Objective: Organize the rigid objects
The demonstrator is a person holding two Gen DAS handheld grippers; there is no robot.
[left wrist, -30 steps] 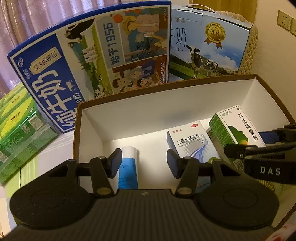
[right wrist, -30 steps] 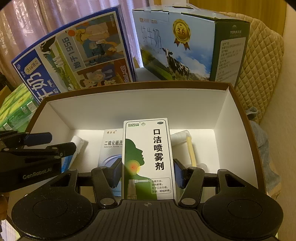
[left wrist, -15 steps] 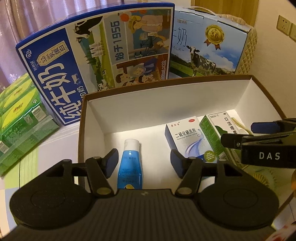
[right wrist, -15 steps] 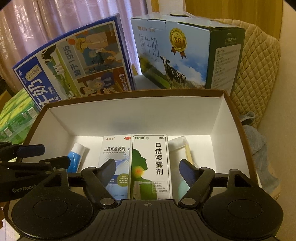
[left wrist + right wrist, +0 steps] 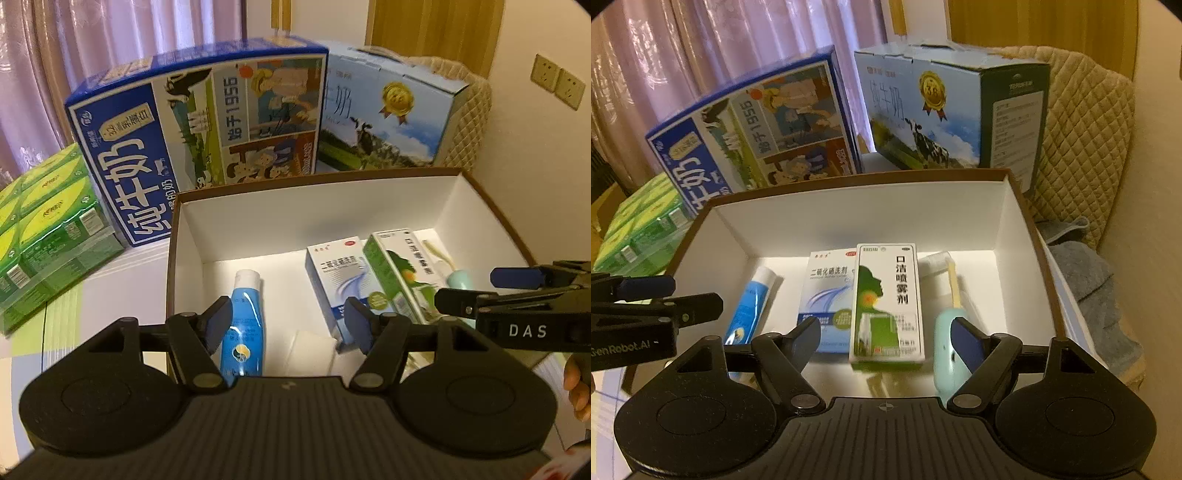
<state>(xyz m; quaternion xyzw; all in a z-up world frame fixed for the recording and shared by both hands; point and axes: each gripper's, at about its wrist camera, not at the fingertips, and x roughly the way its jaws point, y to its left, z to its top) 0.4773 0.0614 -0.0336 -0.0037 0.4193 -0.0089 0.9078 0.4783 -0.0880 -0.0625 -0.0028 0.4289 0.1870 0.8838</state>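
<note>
Both sets of jaws are being opened wider, nothing between them; the left gripper (image 5: 288, 323) is being drawn back from the blue tube (image 5: 242, 325), the right gripper (image 5: 886, 341) from the green spray carton (image 5: 886, 302); both items are now lying released inside the white box (image 5: 849, 218), so these placements are judged finished.

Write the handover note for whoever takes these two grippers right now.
Left gripper: fingers opening, nothing held, above the blue tube.
Right gripper: fingers opening, nothing held, above the green spray box.
Done: tube, white-blue box, spray box and mint toothbrush lie side by side in the open box.
Left: no further loose items in view; look outside the views.
</note>
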